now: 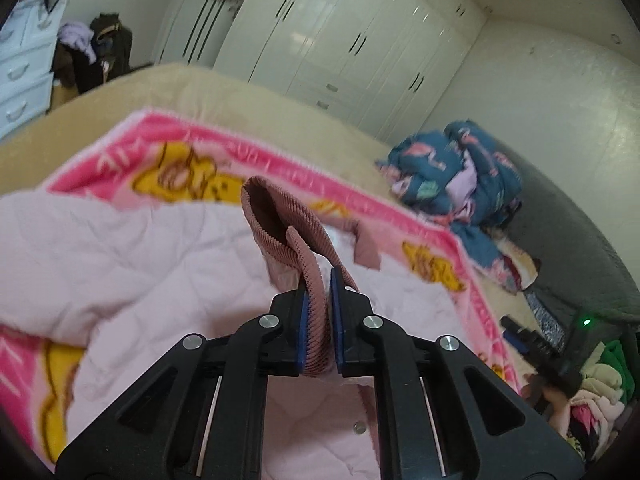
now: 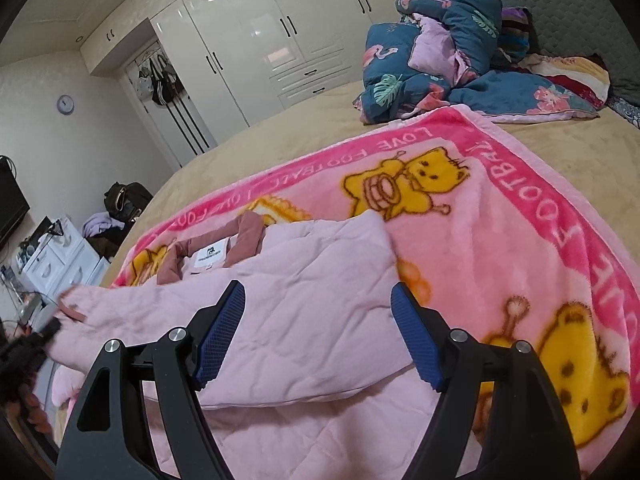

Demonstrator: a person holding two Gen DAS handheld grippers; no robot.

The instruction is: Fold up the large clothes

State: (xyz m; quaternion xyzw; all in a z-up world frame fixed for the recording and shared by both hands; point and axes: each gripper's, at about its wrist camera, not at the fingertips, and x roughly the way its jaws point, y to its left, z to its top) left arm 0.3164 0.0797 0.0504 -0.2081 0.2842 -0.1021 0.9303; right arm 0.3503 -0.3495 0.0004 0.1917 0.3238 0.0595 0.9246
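A pale pink quilted jacket [image 2: 304,320] lies on a pink cartoon-bear blanket [image 2: 500,216] spread over the bed. In the left wrist view my left gripper [image 1: 319,276] is shut on the dusty-pink ribbed cuff [image 1: 276,216] of a sleeve, which stands up from between the blue pads above the jacket body [image 1: 132,248]. My right gripper [image 2: 318,300] hangs open over the middle of the jacket, nothing between its fingers. The collar with its white label [image 2: 210,258] lies at the far side. The sleeve end [image 2: 74,308] is raised at the left edge of the right wrist view.
A heap of blue flower-patterned bedding [image 2: 440,48] sits at the head of the beige bed [image 2: 240,160]. White wardrobes [image 2: 248,40] line the far wall. White drawers [image 2: 60,256] stand at the left; a pile of clothes [image 1: 600,380] lies beside the bed.
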